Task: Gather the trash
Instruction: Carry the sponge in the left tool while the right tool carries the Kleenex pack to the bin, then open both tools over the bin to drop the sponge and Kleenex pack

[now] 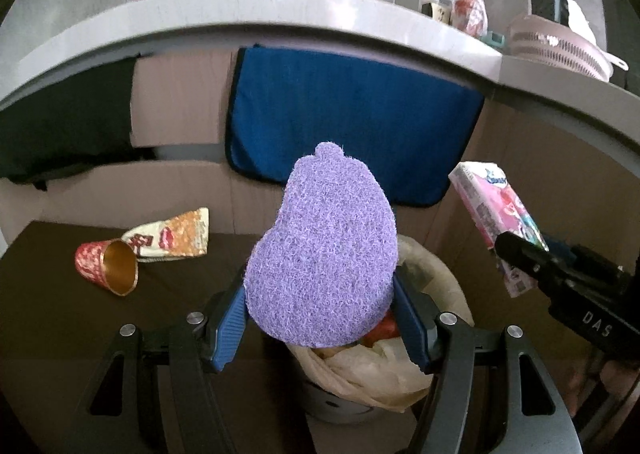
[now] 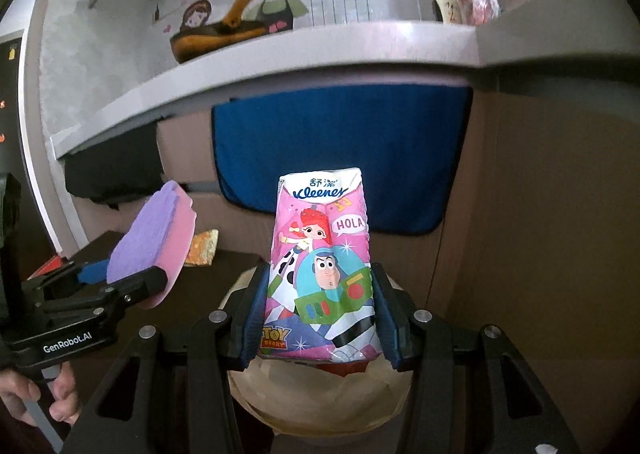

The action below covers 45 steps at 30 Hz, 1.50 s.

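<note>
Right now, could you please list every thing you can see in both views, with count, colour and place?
sponge: one, purple and pink, held in left tongs
Kleenex tissue pack: one, pink, printed, held in right tongs
trash bin: one, pale bag lining, below both tongs
paper cup: one, red, gold inside, lying on dark surface
snack wrapper: one, orange and white, beside cup
cloth: one, blue, hanging below counter
colander: one, pink, on counter
left tongs: blue pads
right tongs: blue pads
hand: one, lower left
</note>
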### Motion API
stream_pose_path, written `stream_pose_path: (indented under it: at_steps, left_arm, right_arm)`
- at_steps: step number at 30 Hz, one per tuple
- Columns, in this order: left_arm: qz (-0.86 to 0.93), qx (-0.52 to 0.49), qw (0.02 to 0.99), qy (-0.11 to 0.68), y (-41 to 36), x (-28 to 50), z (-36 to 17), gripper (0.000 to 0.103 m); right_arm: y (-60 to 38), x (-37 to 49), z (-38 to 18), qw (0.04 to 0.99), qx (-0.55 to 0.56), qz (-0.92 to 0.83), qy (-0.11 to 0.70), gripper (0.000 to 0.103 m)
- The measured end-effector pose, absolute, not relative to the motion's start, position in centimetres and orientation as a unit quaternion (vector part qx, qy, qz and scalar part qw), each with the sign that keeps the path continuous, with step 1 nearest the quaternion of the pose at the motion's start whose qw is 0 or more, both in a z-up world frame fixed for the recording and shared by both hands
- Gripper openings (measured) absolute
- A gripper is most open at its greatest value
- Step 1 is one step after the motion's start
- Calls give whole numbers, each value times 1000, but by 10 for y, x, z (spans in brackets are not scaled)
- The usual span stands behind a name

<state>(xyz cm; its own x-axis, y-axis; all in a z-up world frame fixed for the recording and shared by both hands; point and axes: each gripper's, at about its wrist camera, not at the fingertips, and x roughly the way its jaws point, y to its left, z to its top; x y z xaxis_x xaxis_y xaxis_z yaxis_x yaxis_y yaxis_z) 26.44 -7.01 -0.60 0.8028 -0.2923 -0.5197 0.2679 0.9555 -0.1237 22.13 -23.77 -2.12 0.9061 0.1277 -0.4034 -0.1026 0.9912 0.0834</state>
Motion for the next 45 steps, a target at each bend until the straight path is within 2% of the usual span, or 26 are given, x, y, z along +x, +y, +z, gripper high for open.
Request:
stream_pose_path:
  at_steps: [12, 40, 42, 45]
  left_arm:
    - [-142, -26, 939, 312, -73, 296, -34, 66]
    - [-187, -43, 910, 368, -85, 338, -65, 66]
    - [-200, -51, 906, 369, -83, 342, -66, 67]
    - [-201, -62, 896, 391, -79, 353, -72, 70]
  right_arm:
    - [-251, 254, -48, 966, 62, 58, 243, 45]
    - [-266, 282, -68, 952, 102, 61, 281, 47]
    - [-269, 281, -69, 952, 107, 61, 279, 49]
    - [-270, 282, -68, 953, 113, 61, 276, 59]
